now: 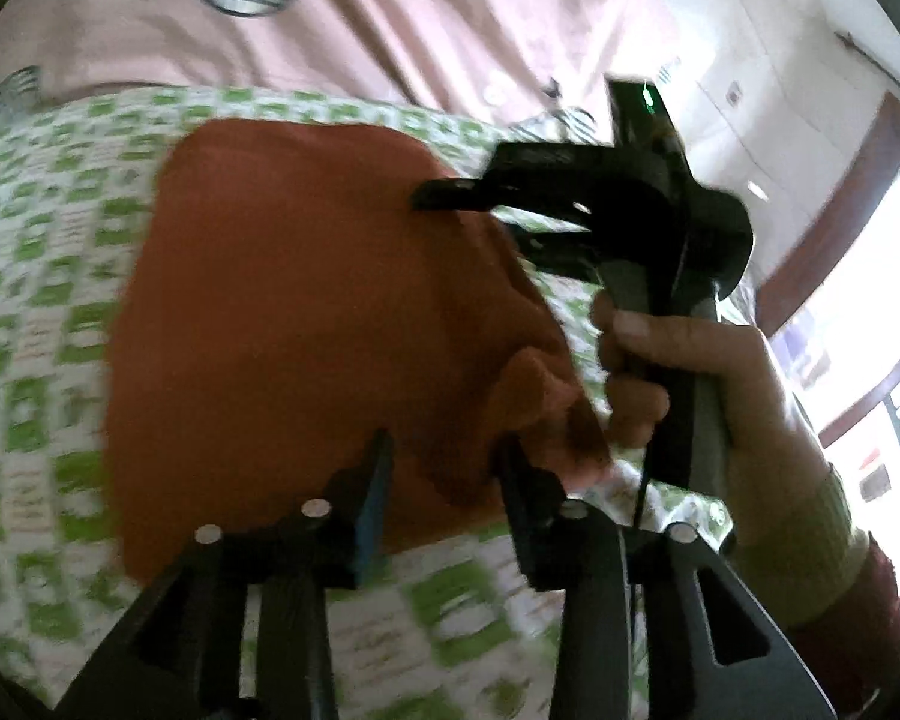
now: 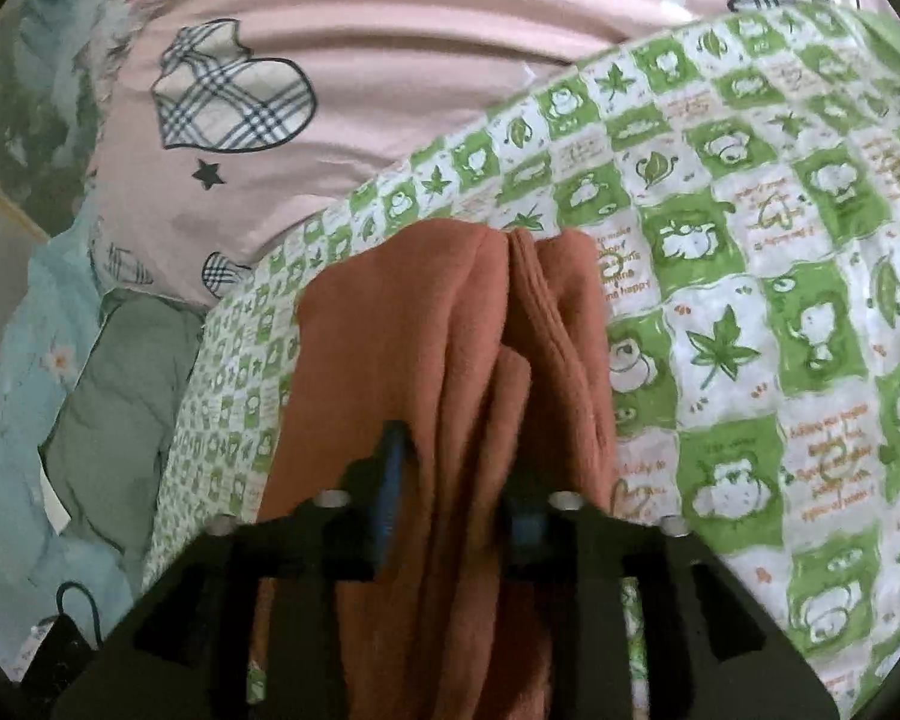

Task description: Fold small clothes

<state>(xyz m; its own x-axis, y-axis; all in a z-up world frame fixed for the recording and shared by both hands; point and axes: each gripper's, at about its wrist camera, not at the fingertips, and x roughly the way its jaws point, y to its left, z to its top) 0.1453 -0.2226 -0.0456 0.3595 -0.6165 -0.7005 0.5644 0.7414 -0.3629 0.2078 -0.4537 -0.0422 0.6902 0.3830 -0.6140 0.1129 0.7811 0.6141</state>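
An orange-brown garment [image 1: 306,312] lies on a green-and-white checked cloth [image 1: 36,276]. My left gripper [image 1: 444,468] is open over the garment's near edge, with a raised fold of fabric beside its right finger. The right gripper [image 1: 510,210], held by a hand, reaches onto the garment's far right edge. In the right wrist view my right gripper [image 2: 456,474] has its jaws apart, with bunched folds of the orange garment [image 2: 450,360] running between them; I cannot tell if it grips the fabric.
A pink bedsheet [image 2: 390,60] with plaid hearts and stars lies beyond the checked cloth [image 2: 750,300]. A grey-green cushion [image 2: 126,396] and light blue floral bedding [image 2: 12,390] lie at the left. A window and white wall [image 1: 810,120] are at the right.
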